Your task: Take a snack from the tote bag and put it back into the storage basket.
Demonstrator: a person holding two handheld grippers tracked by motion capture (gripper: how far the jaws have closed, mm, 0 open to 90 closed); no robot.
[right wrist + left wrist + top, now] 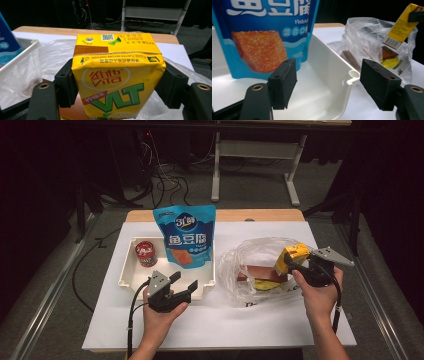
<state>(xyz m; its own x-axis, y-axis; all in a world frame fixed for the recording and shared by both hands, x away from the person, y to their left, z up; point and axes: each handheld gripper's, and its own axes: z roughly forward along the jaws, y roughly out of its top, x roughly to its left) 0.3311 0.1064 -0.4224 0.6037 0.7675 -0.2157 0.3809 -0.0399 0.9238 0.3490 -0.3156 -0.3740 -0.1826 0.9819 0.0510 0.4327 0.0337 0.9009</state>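
While held: the yellow cardboard drink carton [116, 77] is clamped between the right gripper [295, 261] fingers, above the clear plastic bag [245, 257].
Left gripper [186, 282]: fingers apart, nothing between, at the white plastic tray [127, 267] rim.
Tray: blue snack pouch [186, 235], red can [145, 253].
Bag: brown box [255, 271] inside, on the desk [225, 320].

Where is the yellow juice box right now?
The juice box is on the table's right in the high view, pinched in the right claw just above the clear plastic bag.
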